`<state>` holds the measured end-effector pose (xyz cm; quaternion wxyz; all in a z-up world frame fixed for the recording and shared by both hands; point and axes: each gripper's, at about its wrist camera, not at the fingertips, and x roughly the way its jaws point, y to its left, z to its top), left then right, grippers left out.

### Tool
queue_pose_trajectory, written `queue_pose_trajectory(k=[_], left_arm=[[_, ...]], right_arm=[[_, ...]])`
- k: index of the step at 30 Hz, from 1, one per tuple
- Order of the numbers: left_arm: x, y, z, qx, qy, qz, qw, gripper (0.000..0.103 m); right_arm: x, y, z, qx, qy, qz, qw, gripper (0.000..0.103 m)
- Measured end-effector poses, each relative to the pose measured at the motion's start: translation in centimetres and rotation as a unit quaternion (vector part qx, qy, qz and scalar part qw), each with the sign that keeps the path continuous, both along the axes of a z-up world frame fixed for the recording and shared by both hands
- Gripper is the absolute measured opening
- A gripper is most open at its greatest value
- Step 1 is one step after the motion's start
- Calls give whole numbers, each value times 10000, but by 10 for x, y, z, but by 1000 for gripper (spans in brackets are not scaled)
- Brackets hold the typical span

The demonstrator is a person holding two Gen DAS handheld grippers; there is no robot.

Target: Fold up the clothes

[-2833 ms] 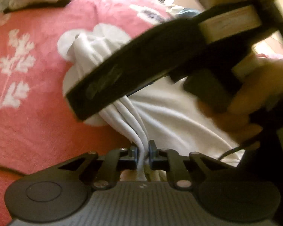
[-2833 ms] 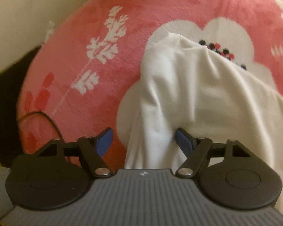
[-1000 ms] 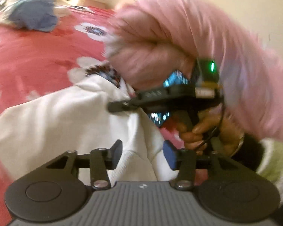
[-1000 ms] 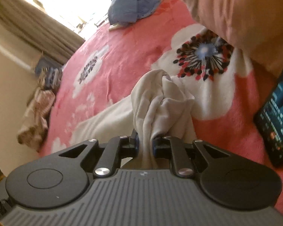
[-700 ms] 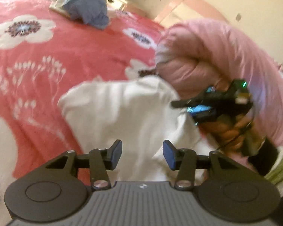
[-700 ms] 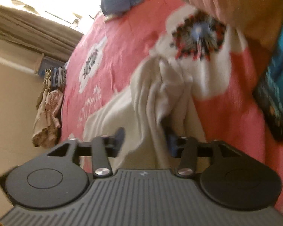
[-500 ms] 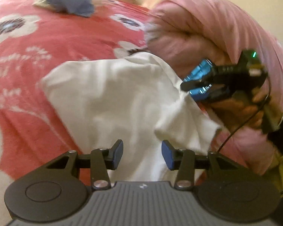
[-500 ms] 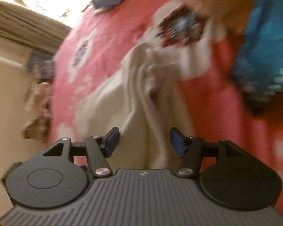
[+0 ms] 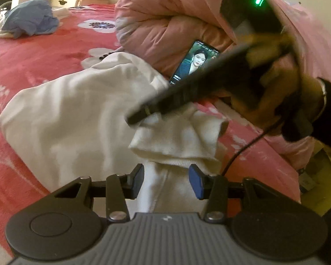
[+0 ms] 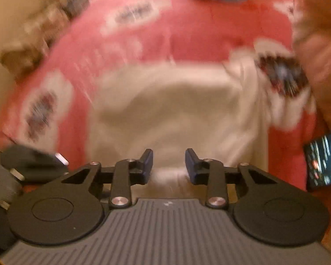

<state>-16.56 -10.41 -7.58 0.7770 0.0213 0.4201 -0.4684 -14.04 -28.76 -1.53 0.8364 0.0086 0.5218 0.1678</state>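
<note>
White cotton-like knit was what you had to deal with: the white garment (image 9: 72,119) lay spread across the middle of the left wrist view on the red floral bedspread (image 9: 39,59), its folded-back sleeve cuff (image 9: 176,139) sitting just above your left gripper (image 9: 166,180). That claw stood part open, its blue pads apart with cloth lying between them but not pinched. In the same view your right gripper (image 9: 141,114) came in from the upper right as a dark blurred bar, its tip at or just over the sleeve; whether it touched the cloth could not be told.

From the right wrist view, badly smeared, the garment filled the centre above your right claw. Its jaws had just been closing after springing wide, yet a clear gap remained between the pads and nothing was gripped in it.

By the look of its soft drape and rounded folds, the fabric seemed light, limp and not slippery; it would likely sag and bunch wherever you lifted it from a single point. A hold on a doubled edge, such as the ribbed cuff or the hem line near your left pads, probably offered the firmest bite. A lit phone (image 9: 194,63) lay at the garment's upper right edge, against the pink quilt (image 9: 176,22), so any sweep of cloth that way risked dragging it. A blue garment (image 9: 31,22) sat well apart at the upper left.
</note>
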Motion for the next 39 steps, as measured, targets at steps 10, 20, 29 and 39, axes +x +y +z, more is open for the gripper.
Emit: queue_pose_trajectory(k=[10,20,29,39], left_arm=[[-1,39,-5,11,280,286,9992,45],[-4,50,-14,287,442,672,9963,46],[-2,59,-23,259,804,825,9930,45],[19,93,-1,212,559,1190,9911,45]], right_arm=[[-67,-104,28,-279,367,-1271,9908,29],[-48,-127,-15,1334,654,-1980,9689,50],[-73,-127,-22,1680,413,-2110,9621,17],[-54,-133,30,1027,-408,-1727,9788,44]])
